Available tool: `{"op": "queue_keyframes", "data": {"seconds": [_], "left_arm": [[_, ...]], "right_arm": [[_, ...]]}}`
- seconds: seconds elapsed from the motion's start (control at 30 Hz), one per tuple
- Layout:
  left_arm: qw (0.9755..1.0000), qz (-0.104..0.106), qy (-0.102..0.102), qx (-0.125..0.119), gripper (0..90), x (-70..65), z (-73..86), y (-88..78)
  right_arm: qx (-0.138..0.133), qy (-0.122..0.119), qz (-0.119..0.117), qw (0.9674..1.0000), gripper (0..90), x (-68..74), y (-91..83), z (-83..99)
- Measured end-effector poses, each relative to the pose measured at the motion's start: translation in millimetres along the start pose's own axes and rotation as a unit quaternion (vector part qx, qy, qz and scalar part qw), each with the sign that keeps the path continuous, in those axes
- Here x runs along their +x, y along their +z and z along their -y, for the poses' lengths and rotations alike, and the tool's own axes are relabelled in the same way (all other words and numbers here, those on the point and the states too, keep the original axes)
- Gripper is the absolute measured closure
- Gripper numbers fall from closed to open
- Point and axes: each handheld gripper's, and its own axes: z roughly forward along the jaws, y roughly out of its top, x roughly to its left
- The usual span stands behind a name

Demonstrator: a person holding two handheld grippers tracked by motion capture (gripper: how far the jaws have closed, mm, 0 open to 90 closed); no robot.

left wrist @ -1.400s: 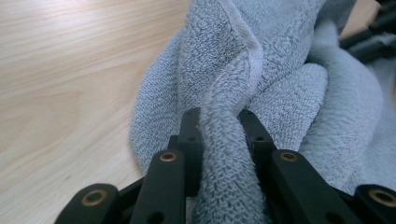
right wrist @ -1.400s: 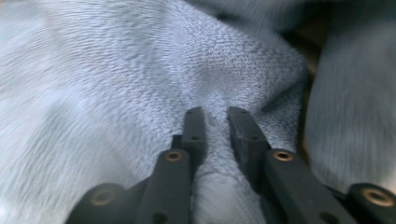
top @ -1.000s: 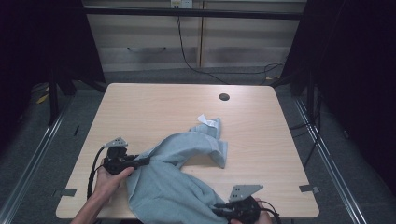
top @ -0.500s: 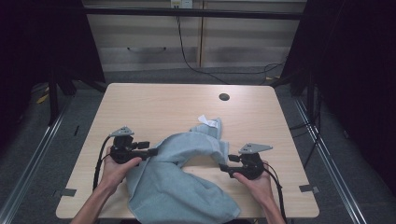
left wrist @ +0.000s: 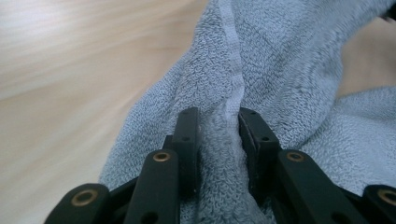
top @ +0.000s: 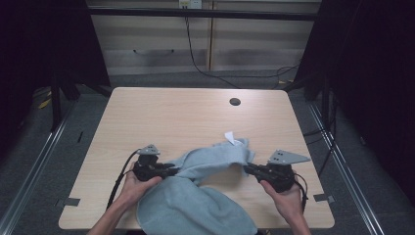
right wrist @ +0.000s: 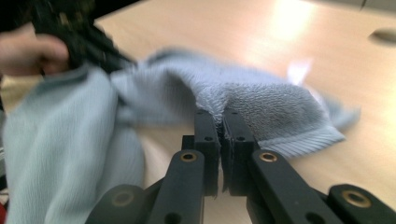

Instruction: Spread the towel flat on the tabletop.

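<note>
your left gripper and right gripper have just closed, each pinching an edge of the towel, so you can stretch it flat over the table.

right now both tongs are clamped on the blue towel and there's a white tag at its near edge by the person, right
Not quite: the white tag sticks up at the far edge of the blue towel, as the high view shows. The left tongs and right tongs are both clamped on it.

Pale blue terry-cloth towel, crumpled: one band stretched across the near half of the light wooden table, remaining bulk draped over the near edge.
</note>
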Motion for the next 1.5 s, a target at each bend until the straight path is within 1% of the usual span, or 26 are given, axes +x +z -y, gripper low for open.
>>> {"op": "queue_keyframes", "data": {"seconds": [0.03, 0.07, 0.13, 0.2, 0.3, 0.33, 0.4, 0.47, 0.53, 0.6, 0.67, 0.77, 0.8, 0.9, 0.97, 1.07, 1.13, 1.17, 1.23, 1.27, 1.3, 1.33, 1.37, 1.4, 1.43, 1.5], "left_arm": [[0.9998, 0.015, 0.01, 0.003, 70.6, -7.3, -0.7, 6.0], [0.9988, 0.036, 0.032, 0.013, 70.7, -25.4, -2.9, 17.4], [0.9963, 0.059, 0.056, 0.025, 71.2, -45.6, -3.8, 26.9], [0.994, 0.08, 0.067, 0.034, 72.8, -62.8, -2.2, 30.2], [0.9931, 0.09, 0.069, 0.032, 77.5, -75.1, 3.8, 19.8], [0.9936, 0.086, 0.067, 0.027, 79.4, -74.4, 6.3, 13.2], [0.9949, 0.093, 0.037, 0.009, 80.4, -66.0, 10.9, -0.5], [0.9962, 0.082, 0.031, 0.001, 80.2, -56.4, 13.9, -11.8], [0.997, 0.074, 0.02, -0.01, 79.8, -48.0, 15.2, -19.7], [0.9976, 0.066, 0.011, -0.02, 79.7, -42.4, 14.3, -25.3], [0.9976, 0.061, 0.005, -0.031, 79.7, -38.1, 11.8, -31.1], [0.9981, 0.051, 0.01, -0.033, 79.2, -36.7, 9.7, -39.3], [0.998, 0.051, 0.008, -0.036, 78.9, -36.4, 10.1, -40.6], [0.9984, 0.045, 0.007, -0.033, 79.0, -34.1, 11.4, -43.4], [0.9982, 0.047, -0.001, -0.036, 79.7, -32.3, 11.9, -45.9], [0.9982, 0.047, -0.007, -0.037, 79.8, -30.2, 12.5, -46.8], [0.9982, 0.045, -0.006, -0.038, 79.8, -29.9, 13.6, -46.9], [0.9983, 0.044, -0.006, -0.038, 79.9, -30.0, 14.2, -46.9], [0.9983, 0.041, -0.012, -0.04, 80.3, -29.8, 15.2, -47.3], [0.9983, 0.041, -0.012, -0.04, 80.5, -29.8, 15.2, -47.3], [0.9983, 0.039, -0.01, -0.041, 80.5, -29.4, 15.7, -48.3], [0.9982, 0.034, -0.015, -0.047, 81.7, -28.9, 16.9, -52.0], [0.9982, 0.034, -0.015, -0.047, 82.2, -28.9, 16.9, -52.0], [0.9979, 0.034, -0.017, -0.052, 82.6, -28.8, 18.0, -55.7], [0.9973, 0.023, -0.019, -0.067, 83.0, -28.4, 21.2, -67.3], [0.9957, 0.014, -0.027, -0.088, 83.6, -27.4, 26.2, -82.3]], "right_arm": [[-0.009, -0.002, 0.005, 0.9999, 86.6, 0.7, -8.0, -4.6], [-0.028, -0.008, 0.01, 0.9995, 86.6, 1.1, -20.7, -16.0], [-0.046, -0.017, 0.014, 0.9987, 86.6, 0.6, -27.0, -31.3], [-0.055, -0.026, 0.014, 0.998, 86.6, -0.6, -24.7, -47.6], [-0.047, -0.037, 0.005, 0.9982, 86.2, -5.2, -2.8, -66.8], [-0.039, -0.044, -0.002, 0.9983, 85.9, -6.6, 7.8, -71.5], [-0.024, -0.048, -0.007, 0.9985, 84.6, -9.1, 31.9, -77.0], [-0.009, -0.044, -0.019, 0.9988, 77.7, -11.9, 55.5, -77.8], [0.014, -0.037, -0.009, 0.9992, 68.4, -14.0, 73.4, -75.4], [0.022, -0.025, -0.003, 0.9994, 60.5, -15.4, 80.0, -71.1], [0.028, -0.025, 0.003, 0.9993, 58.1, -16.8, 76.7, -65.3], [0.039, -0.017, 0.021, 0.9989, 56.8, -23.8, 63.8, -51.8], [0.048, -0.013, 0.034, 0.9982, 56.0, -27.0, 59.3, -45.1], [0.069, 0.014, 0.056, 0.996, 54.4, -41.0, 46.8, -18.4], [0.082, 0.033, 0.084, 0.9925, 52.8, -52.1, 39.3, 1.4], [0.092, 0.067, 0.132, 0.9847, 47.7, -71.7, 30.9, 27.2], [0.093, 0.091, 0.144, 0.981, 45.2, -83.0, 29.9, 40.2], [0.092, 0.098, 0.144, 0.9805, 44.4, -87.4, 30.9, 45.3], [0.092, 0.113, 0.139, 0.9795, 47.0, -90.6, 35.6, 51.1], [0.092, 0.113, 0.139, 0.9795, 47.0, -90.6, 35.6, 51.1], [0.091, 0.116, 0.135, 0.9799, 55.8, -90.3, 38.5, 52.1], [0.078, 0.109, 0.119, 0.9838, 80.4, -87.9, 42.2, 51.9], [0.078, 0.109, 0.119, 0.9838, 80.4, -87.9, 42.2, 51.9], [0.067, 0.106, 0.121, 0.9847, 84.4, -84.2, 40.8, 46.7], [0.063, 0.098, 0.124, 0.9854, 84.7, -84.0, 38.0, 43.5], [0.059, 0.094, 0.137, 0.9843, 85.0, -86.4, 27.2, 37.1]]}}
